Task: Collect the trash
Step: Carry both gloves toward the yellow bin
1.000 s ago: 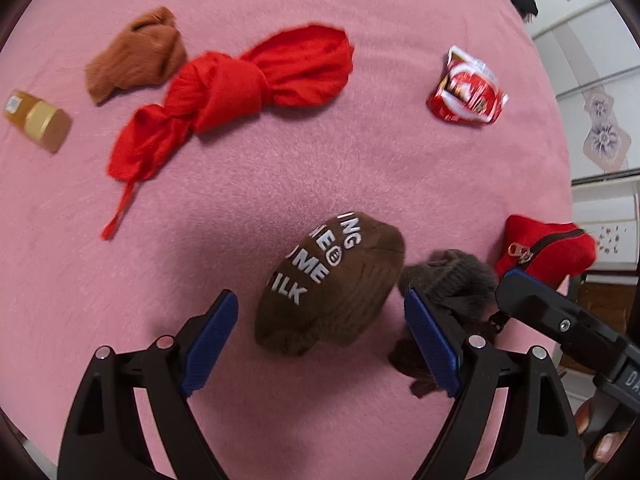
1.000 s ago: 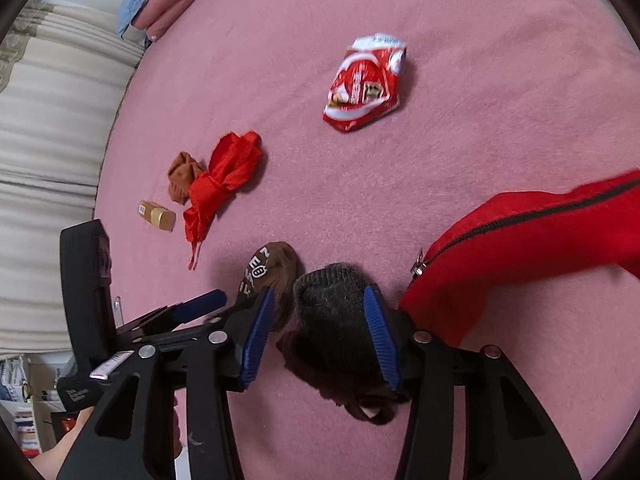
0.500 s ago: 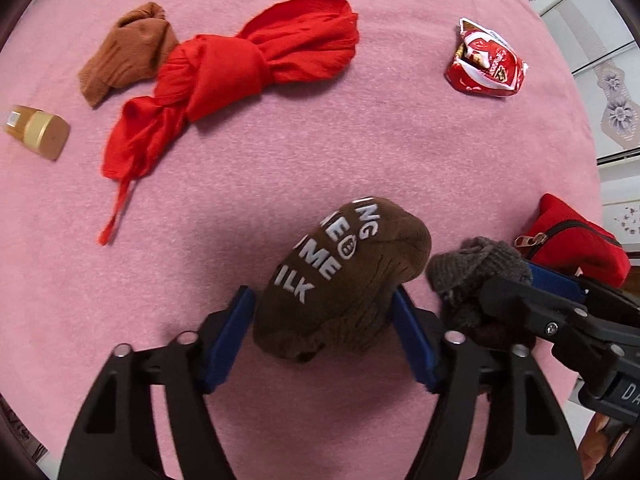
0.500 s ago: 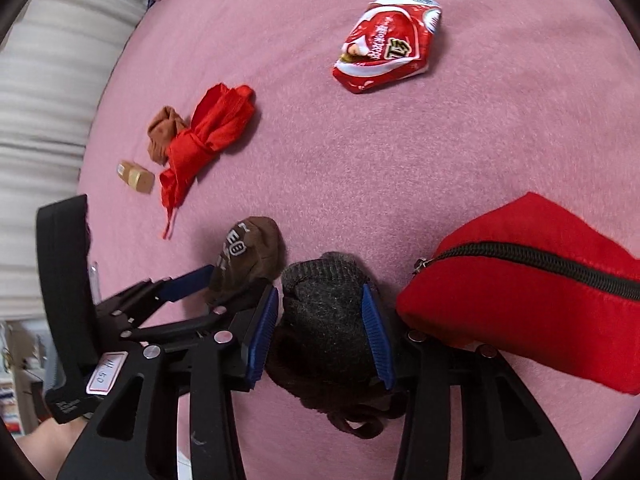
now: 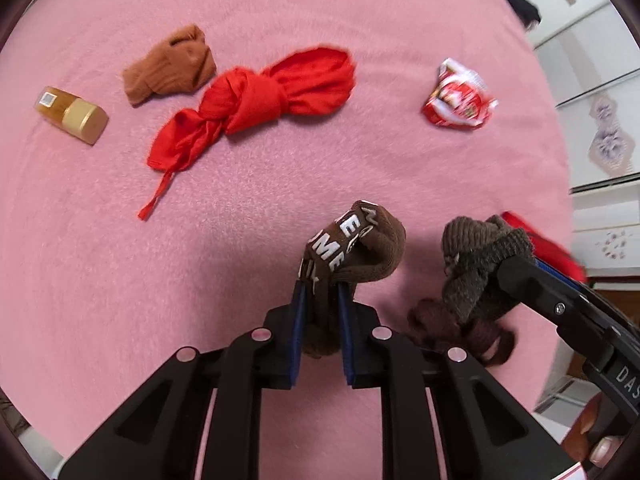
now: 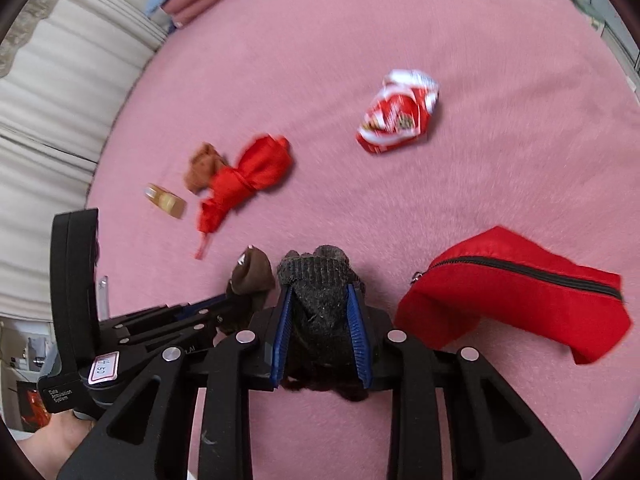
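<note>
Left wrist view: the left gripper (image 5: 320, 300) has its jaws drawn in tight on the brown lettered sock (image 5: 352, 248), which bulges out beyond the blue pads (image 5: 298, 320) and folds over to the right. To its right, the right gripper (image 5: 532, 276) enters from the near right edge and carries the grey knitted sock (image 5: 476, 260), with a dark maroon fold hanging below. All of this sits over a pink blanket (image 5: 280, 0). Far left lies a small amber bottle (image 5: 72, 114) with a gold cap, on its side. Right of it lies a tan sock (image 5: 170, 66), touching the knotted red cloth (image 5: 256, 102). Far right lies the crumpled red-and-white snack wrapper (image 5: 458, 98), well apart from both grippers. A sliver of a red pouch (image 5: 552, 248) shows behind the right gripper.

Right wrist view: the right gripper (image 6: 320, 316) has its jaws closed on the grey knitted sock (image 6: 316, 280), which fills the gap between the blue pads (image 6: 358, 340). Just left, the left gripper (image 6: 208, 308) holds the brown lettered sock (image 6: 254, 272). The red pouch (image 6: 520, 292), zipped, lies near right on the pink blanket (image 6: 440, 20). The snack wrapper (image 6: 398, 114) lies farther away, right of centre. The red cloth (image 6: 244, 176), tan sock (image 6: 202, 166) and amber bottle (image 6: 166, 200) are grouped at the left. This view is motion-blurred.
</note>
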A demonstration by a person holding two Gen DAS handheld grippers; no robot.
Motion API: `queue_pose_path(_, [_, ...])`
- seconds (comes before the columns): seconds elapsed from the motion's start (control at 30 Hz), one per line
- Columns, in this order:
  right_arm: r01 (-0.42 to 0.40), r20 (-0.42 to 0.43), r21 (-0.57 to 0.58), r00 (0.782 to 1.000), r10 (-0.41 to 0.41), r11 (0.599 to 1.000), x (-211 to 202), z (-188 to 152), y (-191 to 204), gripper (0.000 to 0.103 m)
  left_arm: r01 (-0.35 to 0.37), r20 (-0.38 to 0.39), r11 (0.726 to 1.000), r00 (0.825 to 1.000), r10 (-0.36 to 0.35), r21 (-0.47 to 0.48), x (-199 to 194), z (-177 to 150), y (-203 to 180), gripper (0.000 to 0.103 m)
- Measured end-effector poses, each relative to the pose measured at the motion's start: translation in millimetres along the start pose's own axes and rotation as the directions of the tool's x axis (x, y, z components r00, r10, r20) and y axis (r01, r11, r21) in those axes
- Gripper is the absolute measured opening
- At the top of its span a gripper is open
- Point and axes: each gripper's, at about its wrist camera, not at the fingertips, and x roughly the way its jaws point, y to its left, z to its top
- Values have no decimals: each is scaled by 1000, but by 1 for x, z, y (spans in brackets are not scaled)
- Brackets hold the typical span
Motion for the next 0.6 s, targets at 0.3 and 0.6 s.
queue_pose_path(0.3, [-40,93,16,995,38,999,-64,-25,15,27,98,63,995,993,-98,1,-65,-30,-11,15])
queue_pose_path(0.6, [-28,132,71,991,18,997,-121,-83,-2,27,123,47,988,991,-128,98,-92,-83,-62,15])
